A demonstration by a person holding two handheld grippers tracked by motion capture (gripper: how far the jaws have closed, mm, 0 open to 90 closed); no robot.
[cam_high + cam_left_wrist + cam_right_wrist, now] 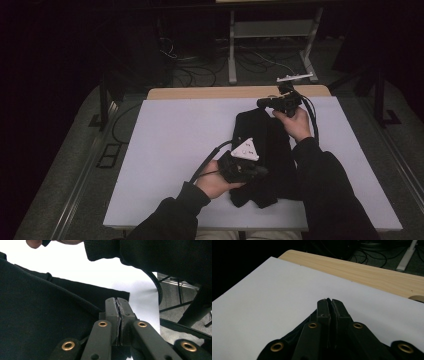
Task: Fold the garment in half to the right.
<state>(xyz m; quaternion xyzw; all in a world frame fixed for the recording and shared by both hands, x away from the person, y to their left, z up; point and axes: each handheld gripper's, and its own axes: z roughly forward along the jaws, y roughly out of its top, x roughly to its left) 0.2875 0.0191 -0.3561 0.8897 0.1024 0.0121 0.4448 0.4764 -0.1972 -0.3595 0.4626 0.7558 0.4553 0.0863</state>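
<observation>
**Both grippers pinch a black garment on the white sheet**

Nearest to me are the person's dark sleeves [325,195], coming in low over the table. The left gripper [262,171] has its jaws pressed together on the near part of the black garment [267,145], a thin layer of cloth caught between them. The right gripper [261,103] is clamped on the far edge the same way. The garment lies right of centre on the white sheet [170,145]. Beyond it runs a wooden table edge [210,92], then cables [195,70] and a metal frame [270,30].
</observation>
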